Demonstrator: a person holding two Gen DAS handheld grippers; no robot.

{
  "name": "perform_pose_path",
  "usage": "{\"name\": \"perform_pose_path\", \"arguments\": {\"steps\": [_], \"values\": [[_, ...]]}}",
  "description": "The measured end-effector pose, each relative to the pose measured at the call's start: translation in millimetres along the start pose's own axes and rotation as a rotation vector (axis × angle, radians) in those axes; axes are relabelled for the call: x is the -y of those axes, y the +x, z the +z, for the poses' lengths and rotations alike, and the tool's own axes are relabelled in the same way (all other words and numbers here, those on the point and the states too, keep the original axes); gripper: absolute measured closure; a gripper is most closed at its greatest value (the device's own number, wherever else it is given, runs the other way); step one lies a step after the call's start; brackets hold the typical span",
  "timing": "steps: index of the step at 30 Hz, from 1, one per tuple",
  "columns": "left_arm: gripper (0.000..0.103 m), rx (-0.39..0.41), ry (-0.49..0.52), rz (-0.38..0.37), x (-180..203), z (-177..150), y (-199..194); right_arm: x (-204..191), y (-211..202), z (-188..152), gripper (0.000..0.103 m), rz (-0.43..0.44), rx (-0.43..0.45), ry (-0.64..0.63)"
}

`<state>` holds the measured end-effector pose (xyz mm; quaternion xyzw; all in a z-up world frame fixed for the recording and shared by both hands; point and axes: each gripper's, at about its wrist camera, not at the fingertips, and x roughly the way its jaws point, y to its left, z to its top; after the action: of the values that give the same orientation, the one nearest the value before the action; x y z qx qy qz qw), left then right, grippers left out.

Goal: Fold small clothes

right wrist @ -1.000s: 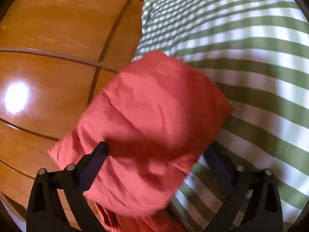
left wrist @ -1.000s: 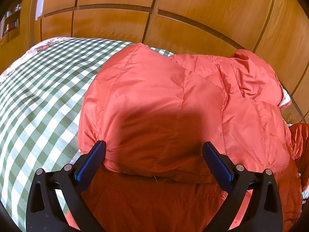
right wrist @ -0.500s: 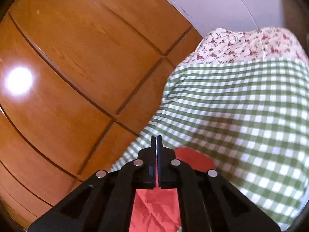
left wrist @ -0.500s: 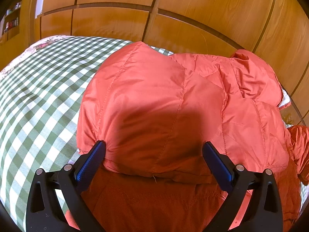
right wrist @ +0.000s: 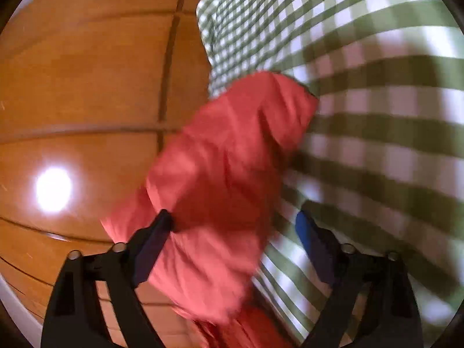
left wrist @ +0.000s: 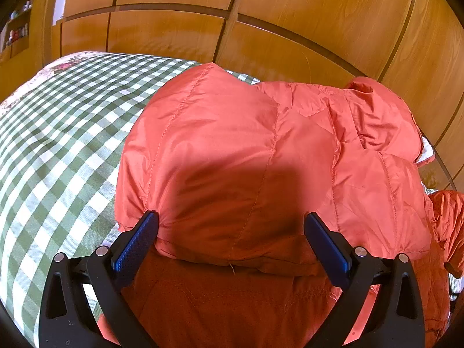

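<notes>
On the bed with the green checked cover [left wrist: 58, 145] lies a puffy orange jacket [left wrist: 246, 159], close to the wooden wall [left wrist: 290, 29]. From the left wrist view, the jacket looks part folded, with one thick flap lying over a darker layer below. The left tool [left wrist: 231, 237] sits low at the near edge of that flap. Its two blue fingers [left wrist: 136, 240] are wide apart and hold nothing, though one finger touches the flap's edge.

From the right wrist view, the picture is blurry. The right tool [right wrist: 235, 232] also has its fingers spread apart. A red-orange bit of the jacket [right wrist: 229, 188] bulges up between them, beside the checked cover [right wrist: 377, 116]. I cannot tell which bit it is.

What could go wrong? The jacket is puffy and slippery, so the flap may spring back open once nothing presses on it. A pinch on just the top layer could pull the fold crooked.

Only the left view shows the whole jacket and its stitched lines. Only the right view shows a bright light spot [right wrist: 53, 190] on the wood.
</notes>
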<state>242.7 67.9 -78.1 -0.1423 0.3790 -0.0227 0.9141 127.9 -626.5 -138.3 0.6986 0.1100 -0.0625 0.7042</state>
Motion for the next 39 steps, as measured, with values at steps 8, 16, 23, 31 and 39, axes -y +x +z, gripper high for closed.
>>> {"name": "perform_pose_path", "arguments": {"steps": [8, 16, 23, 31, 39], "values": [[0.003, -0.003, -0.002, -0.002, -0.2, 0.3, 0.9, -96.9, -6.7, 2.8, 0.094, -0.04, 0.123, -0.32], [0.003, -0.013, -0.001, -0.002, 0.8, 1.7, 4.1, -204.4, 23.6, -158.7, 0.095, -0.064, 0.092, -1.085], [0.003, -0.013, -0.003, -0.007, 0.3, 2.5, 4.2, -175.6, 96.7, -333.5, 0.095, -0.112, -0.098, -1.503], [0.003, -0.015, -0.008, -0.01, -0.6, 2.2, 3.8, -100.1, 125.6, -413.0, 0.053, -0.184, -0.377, -1.821], [0.003, -0.02, -0.014, -0.011, -0.8, 3.6, 2.6, -110.8, 78.0, -323.8, 0.004, -0.21, -0.242, -1.529]]}}
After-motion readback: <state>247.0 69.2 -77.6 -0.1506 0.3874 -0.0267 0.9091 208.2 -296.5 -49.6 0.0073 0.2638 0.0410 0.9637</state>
